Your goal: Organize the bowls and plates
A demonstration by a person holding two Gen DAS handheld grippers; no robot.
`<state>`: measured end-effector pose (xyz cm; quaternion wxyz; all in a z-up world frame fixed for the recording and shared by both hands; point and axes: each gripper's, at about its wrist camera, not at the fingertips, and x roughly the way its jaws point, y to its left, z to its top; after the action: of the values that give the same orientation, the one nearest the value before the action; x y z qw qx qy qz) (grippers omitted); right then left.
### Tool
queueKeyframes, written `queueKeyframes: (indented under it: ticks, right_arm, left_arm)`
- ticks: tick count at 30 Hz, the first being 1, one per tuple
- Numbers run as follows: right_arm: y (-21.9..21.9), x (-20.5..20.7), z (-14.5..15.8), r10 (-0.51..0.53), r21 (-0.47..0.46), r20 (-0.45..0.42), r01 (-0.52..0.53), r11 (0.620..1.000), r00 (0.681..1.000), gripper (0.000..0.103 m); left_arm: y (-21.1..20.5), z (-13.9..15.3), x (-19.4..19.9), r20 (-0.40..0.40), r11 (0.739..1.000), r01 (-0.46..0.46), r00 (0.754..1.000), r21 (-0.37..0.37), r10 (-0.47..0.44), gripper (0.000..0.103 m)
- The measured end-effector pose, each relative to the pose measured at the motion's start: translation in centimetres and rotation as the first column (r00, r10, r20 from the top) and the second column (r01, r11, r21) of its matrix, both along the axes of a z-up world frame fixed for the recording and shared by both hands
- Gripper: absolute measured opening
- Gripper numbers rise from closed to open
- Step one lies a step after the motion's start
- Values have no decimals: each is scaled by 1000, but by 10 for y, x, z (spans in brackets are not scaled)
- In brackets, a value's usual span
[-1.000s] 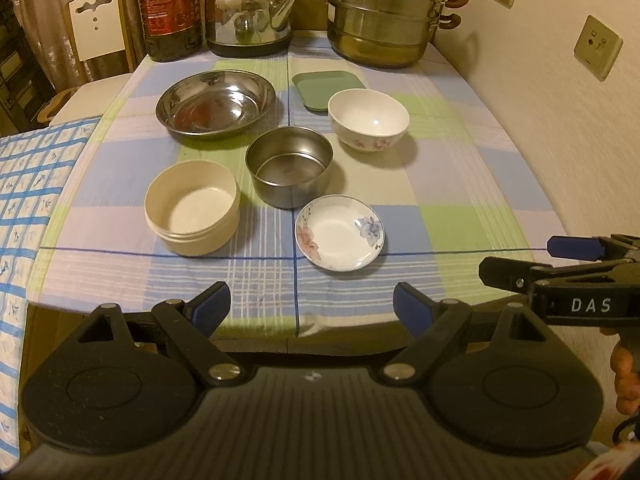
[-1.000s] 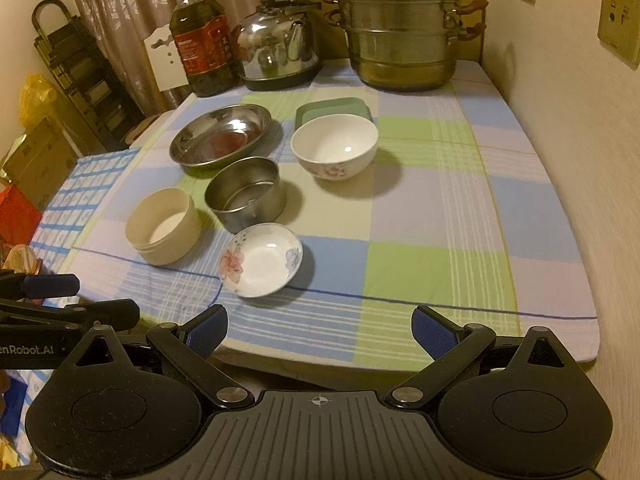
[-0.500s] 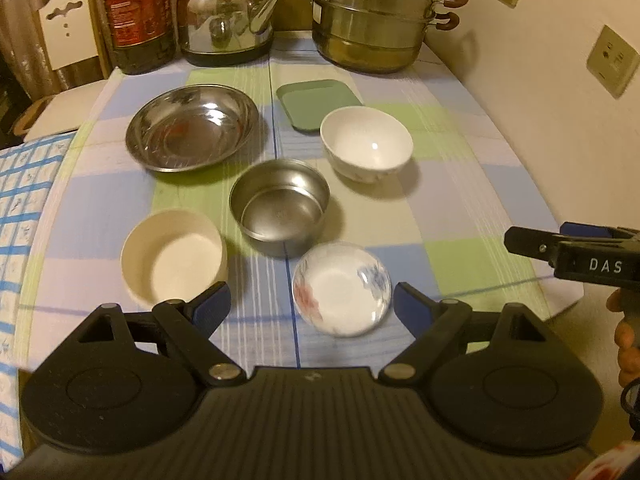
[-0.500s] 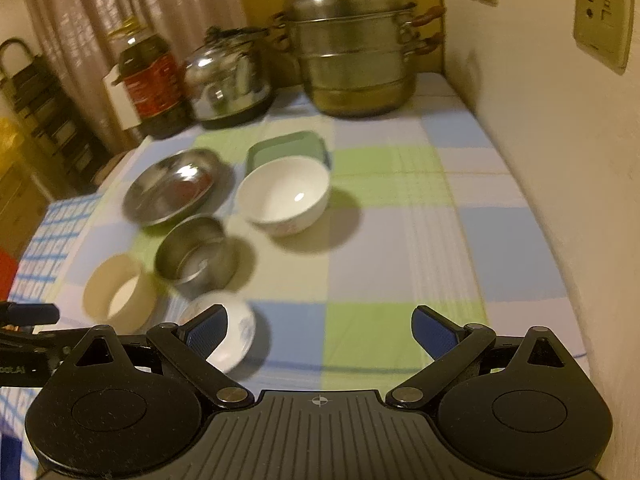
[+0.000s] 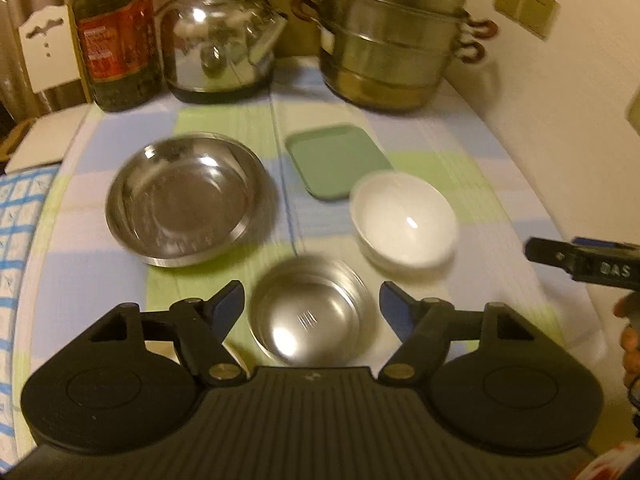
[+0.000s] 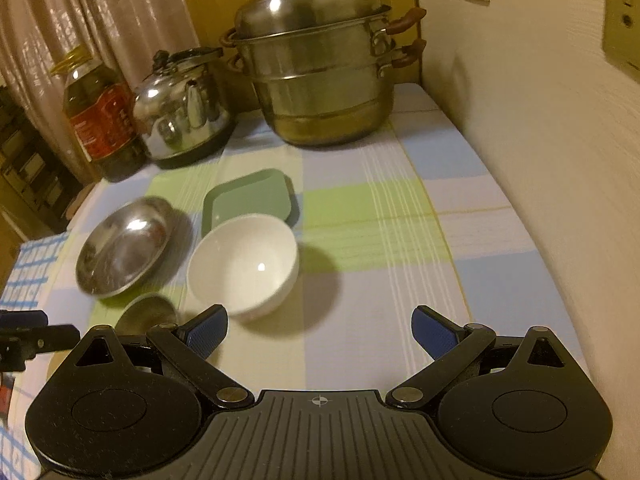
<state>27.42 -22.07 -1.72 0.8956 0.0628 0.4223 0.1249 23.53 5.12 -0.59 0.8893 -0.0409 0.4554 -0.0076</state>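
On the checked tablecloth (image 5: 460, 168) stand a wide steel plate (image 5: 182, 204), a green square plate (image 5: 336, 160), a white bowl (image 5: 404, 220) and a small steel bowl (image 5: 310, 316). My left gripper (image 5: 311, 304) is open and empty, its blue pads either side of the small steel bowl, above it. My right gripper (image 6: 320, 330) is open and empty, just right of the white bowl (image 6: 244, 264). The right wrist view also shows the steel plate (image 6: 124, 246), green plate (image 6: 250, 196) and part of the small steel bowl (image 6: 146, 314).
A stacked steamer pot (image 6: 320, 76), a kettle (image 6: 182, 108) and an oil bottle (image 6: 100, 116) line the table's far edge. A wall (image 6: 540, 140) runs along the right side. A chair back (image 5: 44, 56) stands at the far left.
Both grippers have moved forward over the table. The cream bowl and flowered saucer have dropped out of view below the left gripper. The white bowl is now close to the right gripper.
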Motion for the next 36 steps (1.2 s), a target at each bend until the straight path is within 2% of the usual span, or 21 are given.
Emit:
queueKeyframes:
  ticks: [3,8,12,19,20,23,25,29,36]
  right_arm:
    - [4,19,-4,-19,4,-8,19,1000,1000,99]
    - [11,45,-9,-26,30,-20,27,999,999,99]
    - [15,67,-15,-31,43,-31,32,999,999,99]
    - [21,104,-26,-13,86,-32,15,996,999,98]
    - [21,111,-28,-9,91,-32,12,996,999,97]
    - [24,129,-35,27,99,-39,-23,995,999,81]
    - [27,141,-41,36,93,-50,-31,995,998,78]
    - [34,165,-56,71,83,-72,-65,994,995,66]
    - [51,200,-78,115,50,-101,-110,993,988,53]
  left_arm:
    - [10,-4,23,-2,1000,-25,1000,9,25,72]
    - [22,-13,60,-24,1000,-8,1000,-4,7,72]
    - [34,-23,85,-46,997,-14,999,-69,11,72]
    - [41,-32,118,21,991,26,999,-132,-23,70]
    - [41,-34,123,35,990,33,999,-135,-29,70]
    - [40,-41,139,47,990,49,998,-132,-43,67]
    - [39,-49,151,47,991,52,998,-125,-47,66]
    - [36,-64,173,19,990,54,998,-129,-52,50]
    - [34,-90,205,-45,987,25,998,-162,-33,33]
